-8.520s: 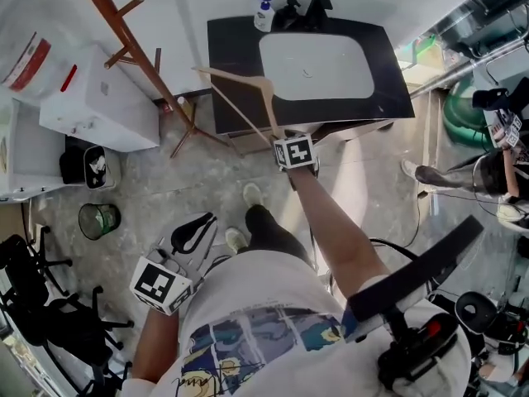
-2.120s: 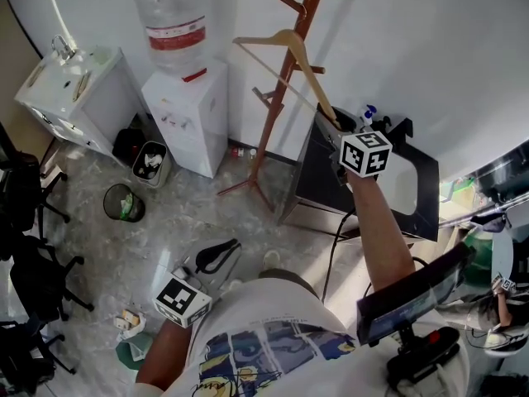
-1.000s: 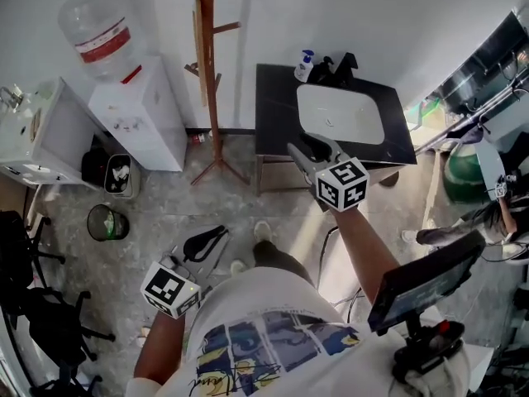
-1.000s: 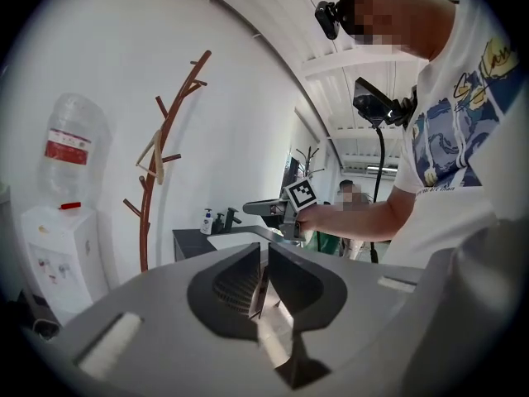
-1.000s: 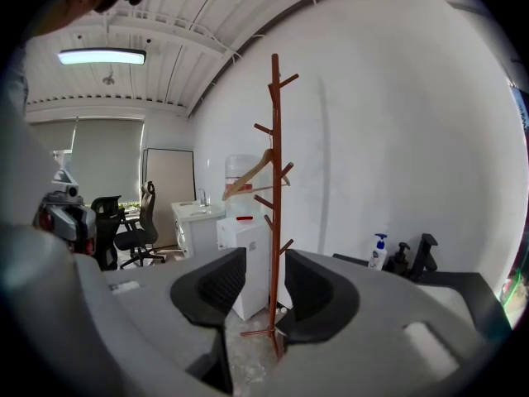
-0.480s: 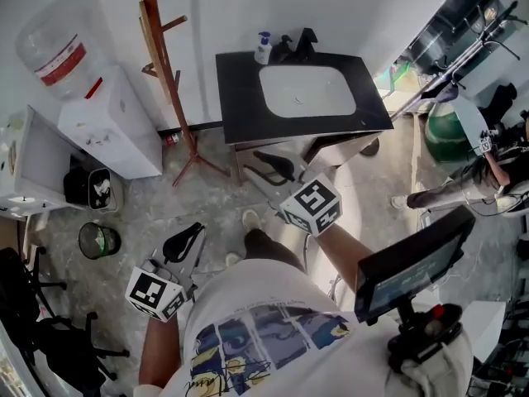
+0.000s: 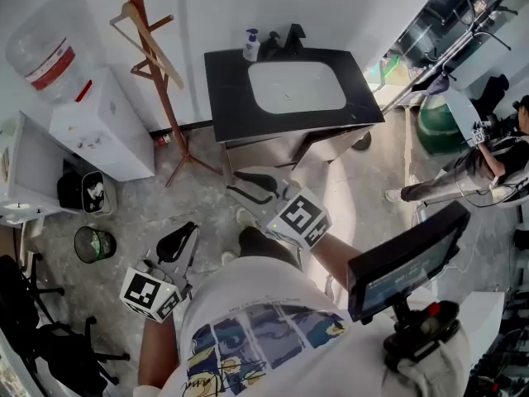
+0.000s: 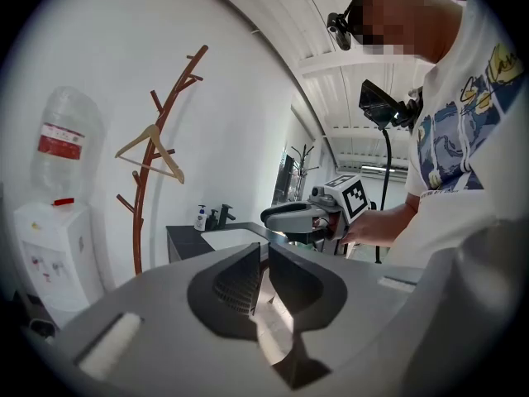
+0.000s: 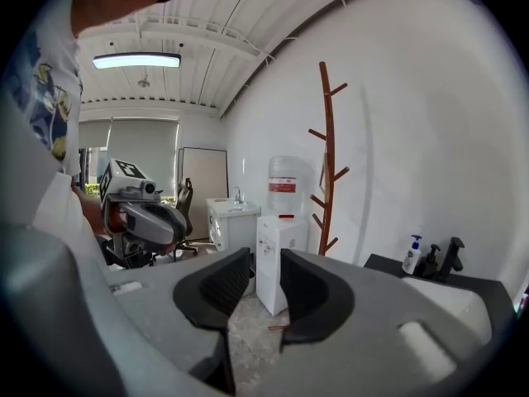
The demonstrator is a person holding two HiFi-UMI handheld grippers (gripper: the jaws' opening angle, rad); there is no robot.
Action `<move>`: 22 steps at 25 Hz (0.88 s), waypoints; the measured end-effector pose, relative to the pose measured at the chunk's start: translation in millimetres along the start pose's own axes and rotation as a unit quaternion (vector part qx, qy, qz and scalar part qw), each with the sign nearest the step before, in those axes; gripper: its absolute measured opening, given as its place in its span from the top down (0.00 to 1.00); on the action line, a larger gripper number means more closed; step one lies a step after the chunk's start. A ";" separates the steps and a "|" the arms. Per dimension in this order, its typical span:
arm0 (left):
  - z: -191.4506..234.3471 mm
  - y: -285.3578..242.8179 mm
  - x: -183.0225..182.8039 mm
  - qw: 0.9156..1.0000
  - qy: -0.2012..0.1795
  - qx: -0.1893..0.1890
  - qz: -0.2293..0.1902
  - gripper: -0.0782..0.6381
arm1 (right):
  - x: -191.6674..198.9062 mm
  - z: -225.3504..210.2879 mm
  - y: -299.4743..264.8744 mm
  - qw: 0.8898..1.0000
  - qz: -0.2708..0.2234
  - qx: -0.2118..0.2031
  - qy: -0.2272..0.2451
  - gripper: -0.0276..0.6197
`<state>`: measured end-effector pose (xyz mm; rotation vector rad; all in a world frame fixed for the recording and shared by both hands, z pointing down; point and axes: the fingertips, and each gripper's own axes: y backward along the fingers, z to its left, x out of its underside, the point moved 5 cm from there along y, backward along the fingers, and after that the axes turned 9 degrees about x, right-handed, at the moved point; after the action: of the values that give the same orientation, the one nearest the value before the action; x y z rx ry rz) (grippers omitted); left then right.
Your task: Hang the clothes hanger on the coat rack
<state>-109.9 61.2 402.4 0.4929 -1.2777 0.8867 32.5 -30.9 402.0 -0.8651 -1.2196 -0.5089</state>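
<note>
Hanger [image 7: 172, 71] of pale wood is hung by its hook on a peg of the rack [image 7: 165, 102]. The rack is stood against the white wall at the top left of the head view, between a water cooler [image 7: 97, 122] and a dark bench [image 7: 223, 98] fitted with a white basin [image 7: 296, 85]. A soap bottle [image 7: 250, 45] is stood at the bench's back edge. Both grippers are held well apart from the hanger, low in front of the person's body. The right gripper [image 7: 241, 186] is pointed toward the floor near the rack's foot. Its fingers are set moderately apart and have just been closing, with nothing held between them; only floor and the cooler are seen through the gap. The left gripper [image 7: 186, 236] is held beside the person's left leg. Its fingers are parted by a narrow slit, and nothing is gripped there either. A round bin [image 7: 92, 244] is seen on the floor below the cooler.
</note>
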 end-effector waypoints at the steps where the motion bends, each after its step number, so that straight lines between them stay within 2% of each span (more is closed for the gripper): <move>1: -0.3 0.5 0.4 1.000 0.001 0.000 0.000 0.84 | 0.1 2.3 0.0 1.000 -0.002 -0.003 0.001 0.78; 10: 2.0 4.8 2.3 1.000 0.007 -0.006 -0.003 0.84 | -11.6 23.3 -4.4 0.999 0.004 -0.028 0.026 0.82; 22: 9.7 6.7 4.3 1.000 0.011 -0.013 -0.006 0.84 | -16.7 21.6 -14.2 0.999 0.011 -0.031 0.043 0.84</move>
<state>-120.9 59.1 407.9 0.4683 -1.2642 0.8626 4.1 -23.8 392.4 -0.8998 -1.1197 -0.5642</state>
